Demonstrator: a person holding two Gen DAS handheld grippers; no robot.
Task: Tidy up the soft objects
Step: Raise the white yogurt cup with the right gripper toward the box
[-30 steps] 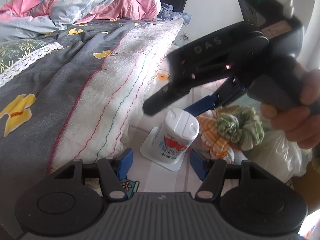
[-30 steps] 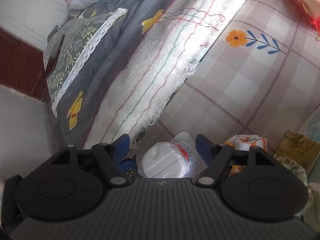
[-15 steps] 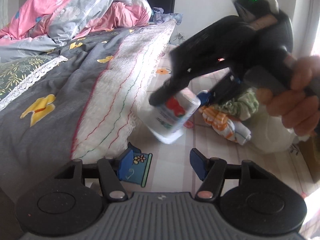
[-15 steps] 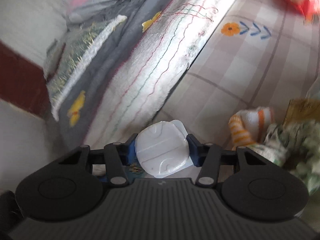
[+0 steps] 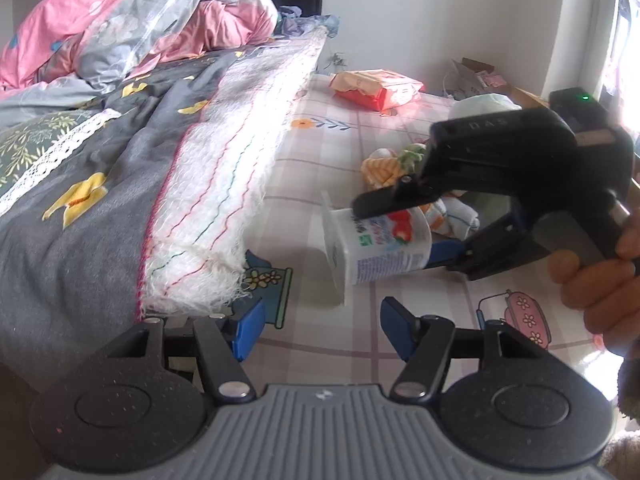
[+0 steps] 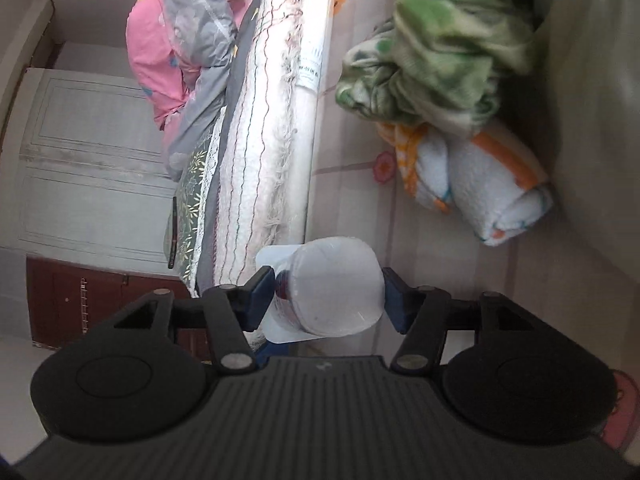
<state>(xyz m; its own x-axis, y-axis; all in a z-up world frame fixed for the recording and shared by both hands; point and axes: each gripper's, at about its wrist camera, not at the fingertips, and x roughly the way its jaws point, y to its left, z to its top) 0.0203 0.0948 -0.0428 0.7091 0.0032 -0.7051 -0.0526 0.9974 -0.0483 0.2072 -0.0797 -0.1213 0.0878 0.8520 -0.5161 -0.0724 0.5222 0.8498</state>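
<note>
A white yogurt cup [image 5: 380, 248] with a strawberry label lies tipped on its side, just above the checked tablecloth [image 5: 340, 152]. My right gripper [image 5: 396, 236] is shut on it, one finger on top and one below. The right wrist view shows both blue pads touching the cup [image 6: 332, 292] while the jaws are opening. My left gripper [image 5: 320, 324] hangs open over the cloth near the cup, with nothing between its fingers. Behind the cup lie a rolled orange-and-white towel [image 6: 492, 184] and a crumpled green cloth [image 6: 440, 40].
A bed with a grey quilt and a white woven blanket [image 5: 224, 184] runs along the table's left edge. A red-orange packet [image 5: 376, 88] lies at the far end. A white bag [image 5: 480, 106] sits behind the right gripper. A hand [image 5: 596, 280] holds that gripper.
The right gripper closed on the cup standing lid-down, lifted it and rolled it onto its side. The left gripper drew back, so more of the table shows.
</note>
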